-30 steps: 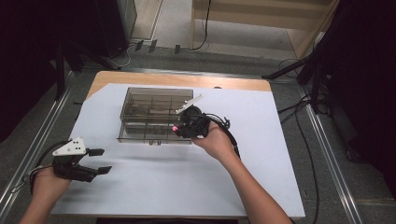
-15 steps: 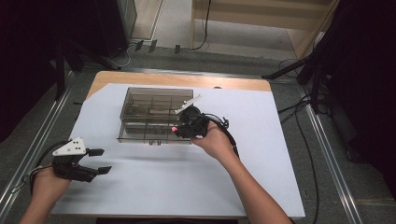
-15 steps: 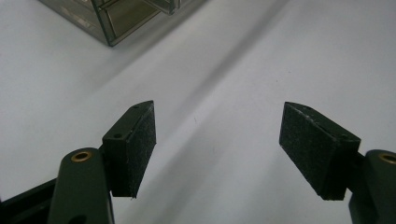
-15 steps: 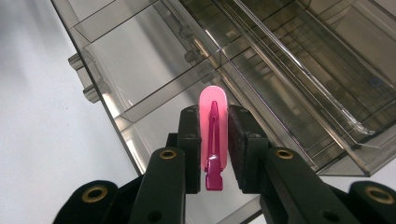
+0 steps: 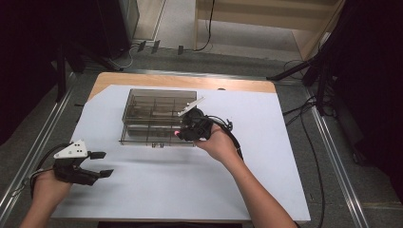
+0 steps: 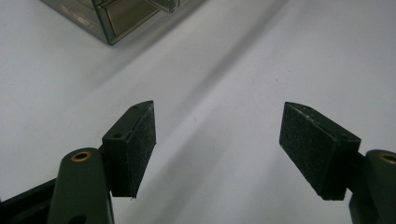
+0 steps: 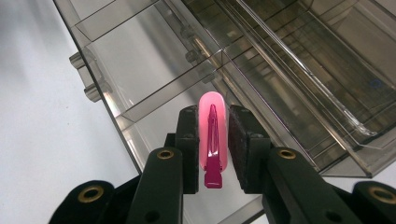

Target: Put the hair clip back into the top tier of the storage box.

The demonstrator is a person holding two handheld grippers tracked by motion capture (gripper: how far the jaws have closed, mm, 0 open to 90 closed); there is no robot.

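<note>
Right tongs (image 7: 210,149) were clamped on a pink hair clip (image 7: 212,140), pads pressing its two flat faces, rounded end pointing away from the hand, darker magenta hinge end toward it. In the high view the right tongs (image 5: 183,134) sat over the near right part of the smoky clear organiser box (image 5: 142,116), clip (image 5: 177,134) just above the near row of compartments. It was probably not yet inside one, though depth was hard to judge from above.

Handling, as a judgement: the clip looked light, small, glossy plastic, so stiff but slippery. A grip across the flat faces near mid-length looked right; pinching near the hinge tab could spring it open or let it pivot. Little crush risk at modest force. The box looked like thin rigid plastic with low dividers (image 7: 173,93), easy to nudge across the white sheet (image 5: 190,190) if the tongs caught a wall.

Left tongs (image 6: 217,144) were wide apart with nothing between them, hovering over bare sheet at the near left of the worktop (image 5: 142,80), well clear of the box; the left tongs (image 5: 97,164) were held low in the left hand (image 5: 47,183).
</note>
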